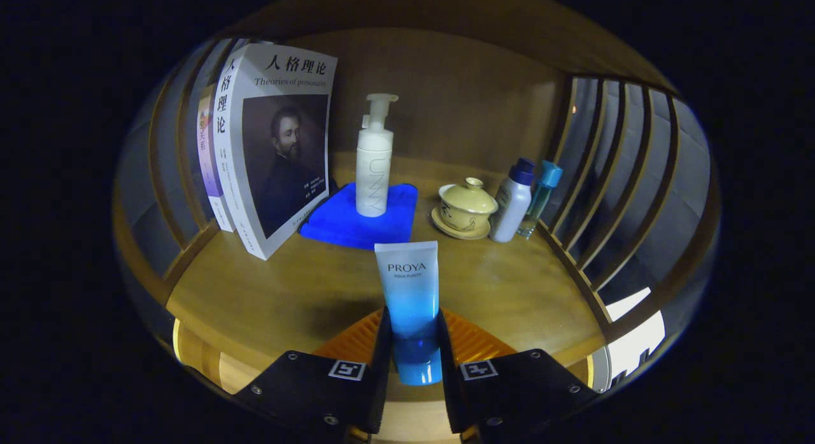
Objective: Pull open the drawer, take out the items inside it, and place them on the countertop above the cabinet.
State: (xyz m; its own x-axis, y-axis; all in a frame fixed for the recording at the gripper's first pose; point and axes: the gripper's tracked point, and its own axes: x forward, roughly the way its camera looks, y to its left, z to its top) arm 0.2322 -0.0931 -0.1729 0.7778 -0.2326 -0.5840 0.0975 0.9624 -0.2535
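Screwed gripper (412, 348) blocks, square markers

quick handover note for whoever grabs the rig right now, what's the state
Tongs: shut on the blue tube, which stands upright between the fingers, cap end down.
Position: tube held over the front of the wooden countertop, not yet released.
Already on the countertop beyond the tongs: pump bottle on a blue cloth, books to its left, lidded cup on a saucer and two small bottles to its right.
Left: set the tube down on bare wood ahead, open the tongs, then check the drawer for remaining items.
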